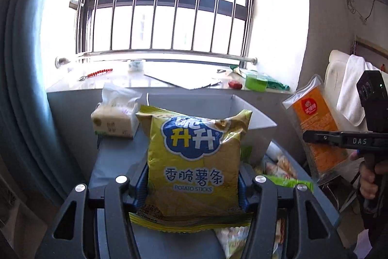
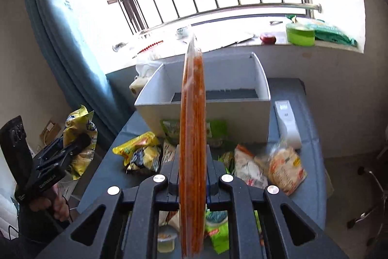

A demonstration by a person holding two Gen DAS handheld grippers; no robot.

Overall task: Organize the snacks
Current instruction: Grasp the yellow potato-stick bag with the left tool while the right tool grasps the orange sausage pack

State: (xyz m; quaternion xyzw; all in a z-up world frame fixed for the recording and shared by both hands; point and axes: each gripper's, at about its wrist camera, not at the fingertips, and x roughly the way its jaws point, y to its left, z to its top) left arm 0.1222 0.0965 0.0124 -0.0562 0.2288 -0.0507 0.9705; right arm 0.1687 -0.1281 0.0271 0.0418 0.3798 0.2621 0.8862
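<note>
Below a barred window (image 1: 165, 4), snacks littered my grey table (image 2: 303, 186). My left claw (image 1: 194, 183) grasped the yellow potato-stick bag (image 1: 196, 162) upright between its pads. My right claw (image 2: 192, 183) clenched the flat orange packet (image 2: 192, 125) edge-on; the white box (image 2: 206, 111) sat beyond it.

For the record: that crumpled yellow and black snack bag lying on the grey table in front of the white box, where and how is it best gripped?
Probably by the puffy yellow end of the crumpled snack bag, coming from above with the jaws across its narrow width. It lies flat on the grey table with bare surface on its left, while other packets crowd its right side, so a descent from above or the left looks clearest.
</note>
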